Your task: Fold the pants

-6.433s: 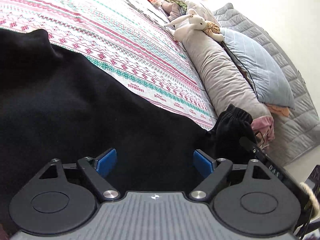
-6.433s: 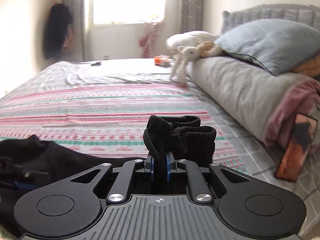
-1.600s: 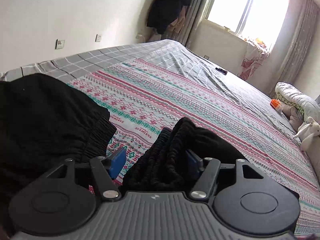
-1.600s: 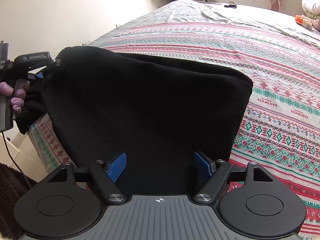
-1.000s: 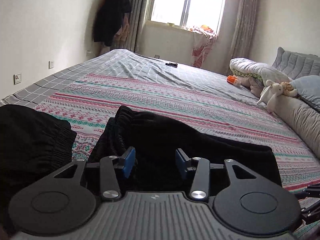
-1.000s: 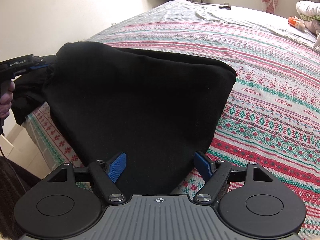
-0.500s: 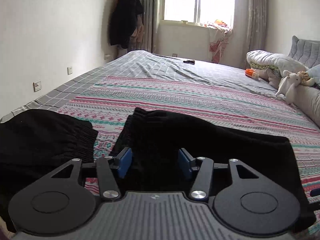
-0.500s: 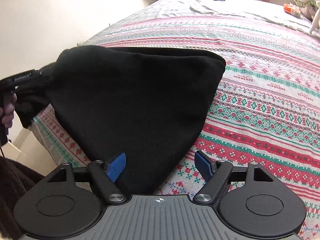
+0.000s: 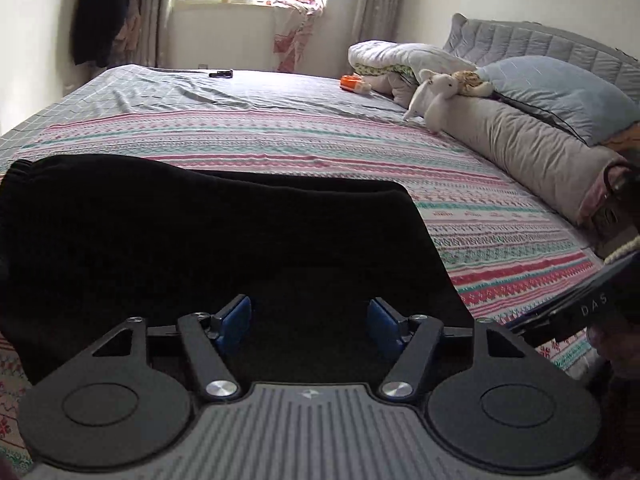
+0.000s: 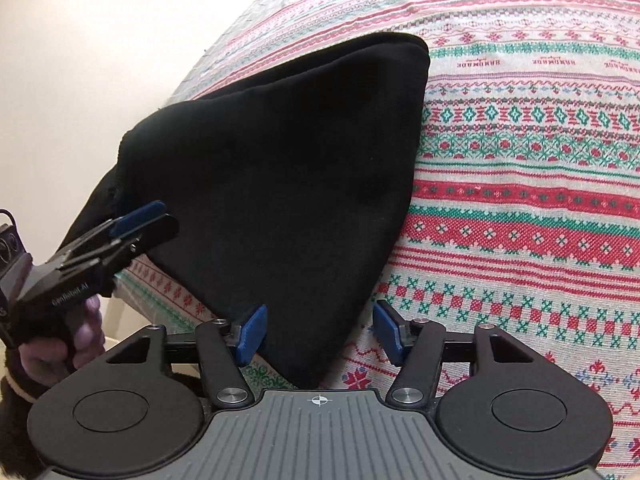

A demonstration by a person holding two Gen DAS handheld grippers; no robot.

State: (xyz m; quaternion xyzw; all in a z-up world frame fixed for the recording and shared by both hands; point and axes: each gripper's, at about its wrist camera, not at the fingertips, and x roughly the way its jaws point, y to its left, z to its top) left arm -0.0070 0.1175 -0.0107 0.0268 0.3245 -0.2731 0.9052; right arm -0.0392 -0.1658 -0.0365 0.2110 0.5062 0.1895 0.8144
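- Your left gripper (image 9: pixel 309 322) now has its blue pads spread wide with nothing between them; half a second ago they sat closer together around the black cloth, so the fabric has been released.
- The black pants (image 9: pixel 224 240) lie folded flat on the patterned bedspread (image 9: pixel 500 240), just ahead of that gripper, near the bed's front edge.
- From the left wrist view, the pants fill the lower middle of the picture, and a gathered edge shows at the far left. The separate dark heap that sat to the left a moment ago is no longer in this view.
- Your right gripper (image 10: pixel 319 334) is released too, jaws wide apart as they were before. A narrow corner of the pants (image 10: pixel 288 184) lies between its pads, which do not press on it.
- In the right wrist view, the left gripper (image 10: pixel 140 220) appears at the left edge, held in your left hand (image 10: pixel 68 344), its tips at the pants' left side; whether they touch the cloth there you cannot tell.
- The camera now looks more steeply down on the bedspread (image 10: pixel 520 200) than half a second ago.
- Farther back lie a white stuffed rabbit (image 9: pixel 434 94), a long beige bolster (image 9: pixel 532 152) and a pale blue pillow (image 9: pixel 560 92).
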